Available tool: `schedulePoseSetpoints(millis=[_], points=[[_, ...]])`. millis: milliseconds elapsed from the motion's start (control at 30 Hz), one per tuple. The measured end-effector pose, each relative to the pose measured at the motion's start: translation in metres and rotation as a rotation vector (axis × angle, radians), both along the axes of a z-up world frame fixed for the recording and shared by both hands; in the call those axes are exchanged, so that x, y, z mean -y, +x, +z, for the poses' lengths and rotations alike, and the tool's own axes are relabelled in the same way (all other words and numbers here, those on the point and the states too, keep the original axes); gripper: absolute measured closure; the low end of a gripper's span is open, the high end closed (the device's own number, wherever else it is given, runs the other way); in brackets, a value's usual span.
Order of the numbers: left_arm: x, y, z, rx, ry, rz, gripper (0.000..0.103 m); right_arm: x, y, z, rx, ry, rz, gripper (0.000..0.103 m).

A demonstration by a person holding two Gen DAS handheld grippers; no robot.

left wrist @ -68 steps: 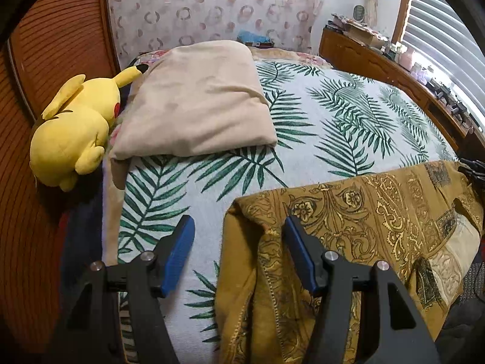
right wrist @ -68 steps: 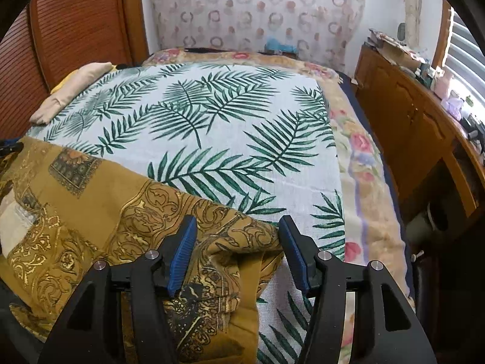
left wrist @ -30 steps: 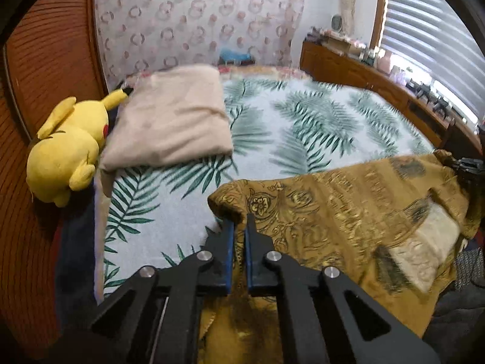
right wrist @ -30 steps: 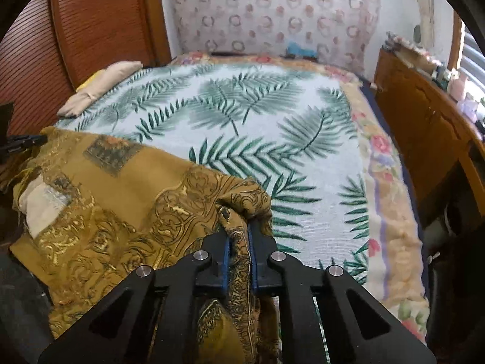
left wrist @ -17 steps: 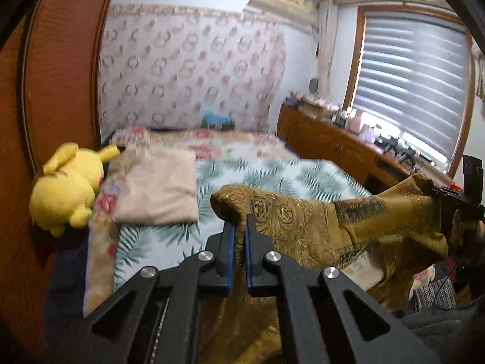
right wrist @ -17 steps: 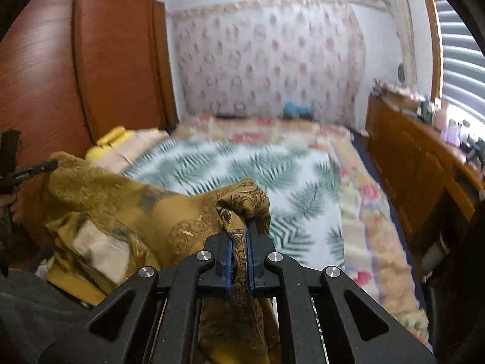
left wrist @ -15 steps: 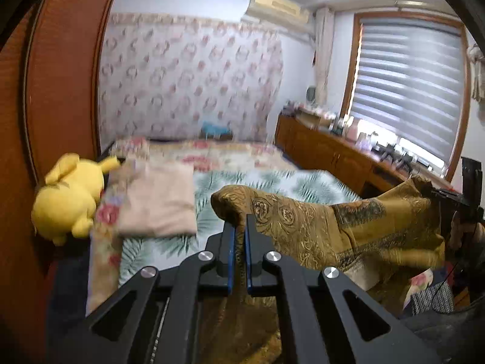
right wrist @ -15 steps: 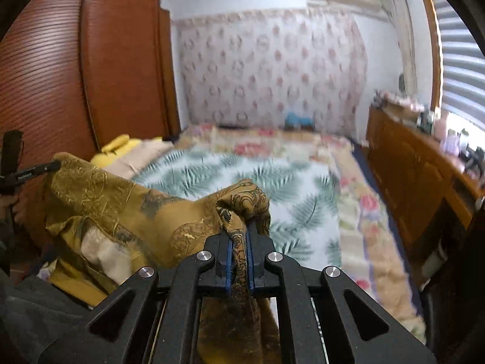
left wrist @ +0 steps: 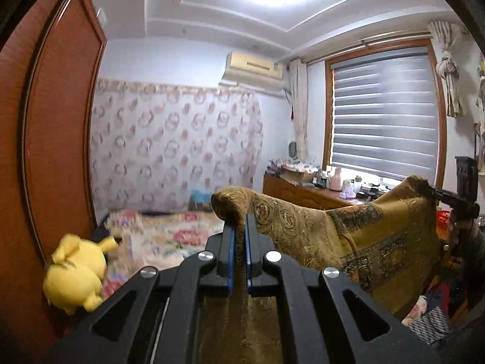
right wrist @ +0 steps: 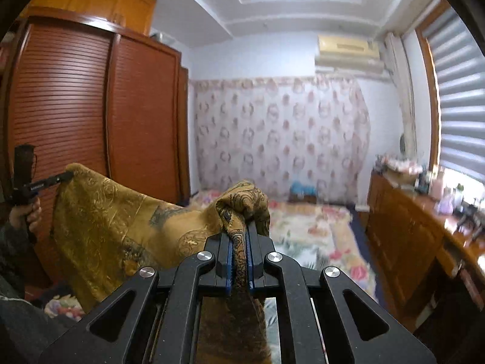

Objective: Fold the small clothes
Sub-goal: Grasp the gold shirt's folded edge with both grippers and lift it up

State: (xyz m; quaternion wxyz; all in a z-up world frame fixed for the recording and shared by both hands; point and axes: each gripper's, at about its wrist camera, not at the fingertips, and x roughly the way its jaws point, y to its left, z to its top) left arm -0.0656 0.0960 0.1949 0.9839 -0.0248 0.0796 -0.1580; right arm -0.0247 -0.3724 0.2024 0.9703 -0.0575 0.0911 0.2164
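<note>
A mustard-gold patterned garment (left wrist: 348, 239) hangs in the air, stretched between my two grippers. My left gripper (left wrist: 239, 227) is shut on one top corner of it. My right gripper (right wrist: 239, 233) is shut on the other top corner, and the cloth (right wrist: 121, 221) drapes down to the left. Each view shows the other gripper pinching the far corner: the right one in the left wrist view (left wrist: 439, 195), the left one in the right wrist view (right wrist: 51, 180). Both are raised well above the bed.
The bed with a floral border (left wrist: 169, 236) lies below and ahead. A yellow plush toy (left wrist: 75, 276) sits at its left edge beside the wooden wardrobe (right wrist: 91, 115). A wooden dresser with clutter (right wrist: 424, 227) runs along the right wall under the window.
Both grippers closed on the garment's corners on the bed, then lifted it high. The views have tilted upward, and the cloth now hangs clear of the bedspread.
</note>
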Motion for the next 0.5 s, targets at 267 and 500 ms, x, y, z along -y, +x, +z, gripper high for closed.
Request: schedulePoseSetpoints(millis=[267, 500], points=[[-0.01, -0.006, 0.066, 0.126, 0.036, 0.028, 0.101, 0.005, -0.016, 0.072, 0.145, -0.005, -0.013, 0.099], [-0.017, -0.014, 0.099, 0.207, 0.059, 0.066, 0.101, 0.008, -0.016, 0.124, 0.23, -0.04, -0.048, 0.099]])
